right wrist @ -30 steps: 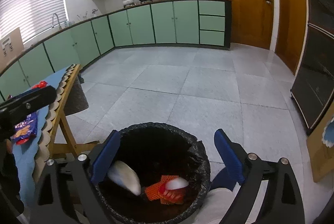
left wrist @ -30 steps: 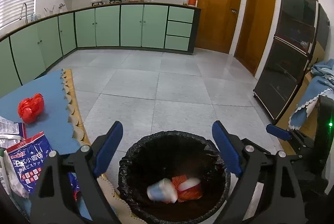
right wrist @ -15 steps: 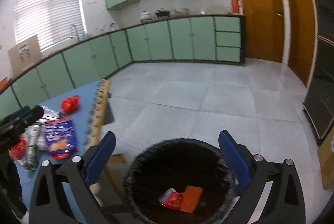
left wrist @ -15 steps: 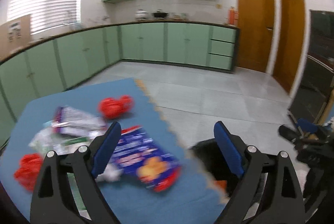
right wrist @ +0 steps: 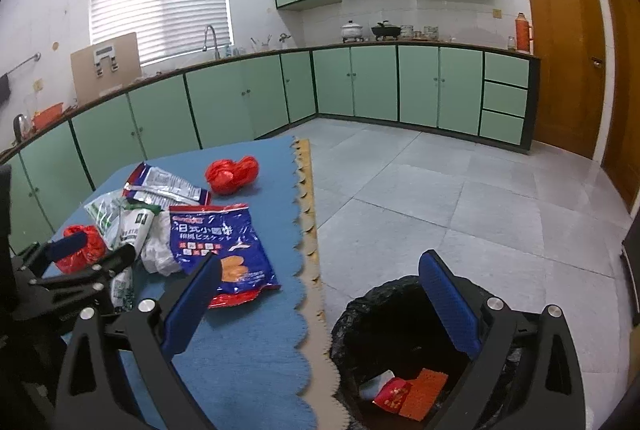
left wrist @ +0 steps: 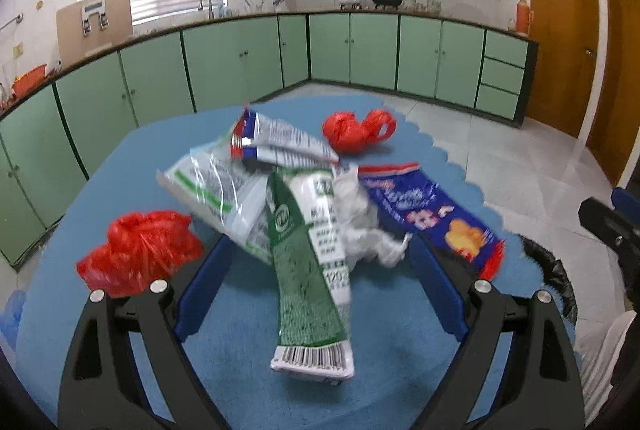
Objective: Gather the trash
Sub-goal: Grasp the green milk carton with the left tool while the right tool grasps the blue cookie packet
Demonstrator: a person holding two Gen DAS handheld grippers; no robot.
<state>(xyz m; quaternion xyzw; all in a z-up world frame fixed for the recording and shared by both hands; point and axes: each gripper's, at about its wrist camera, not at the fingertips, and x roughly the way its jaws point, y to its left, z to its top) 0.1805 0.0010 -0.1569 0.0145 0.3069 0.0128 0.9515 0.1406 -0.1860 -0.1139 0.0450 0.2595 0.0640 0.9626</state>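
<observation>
My left gripper is open and empty, hovering over a pile of trash on the blue table mat. Between its fingers lie a green and white packet and crumpled white plastic. A blue biscuit bag, a clear bag, a silver wrapper and two red plastic bags lie around. My right gripper is open and empty, straddling the table edge and the black-lined trash bin, which holds red and orange wrappers.
The table's scalloped edge runs beside the bin. The left gripper shows at the right wrist view's left side. Grey tile floor extends to green cabinets and wooden doors.
My left gripper swung from above the bin over to the table's trash pile. My right gripper rose and shifted left, so the table now shows beside the bin.
</observation>
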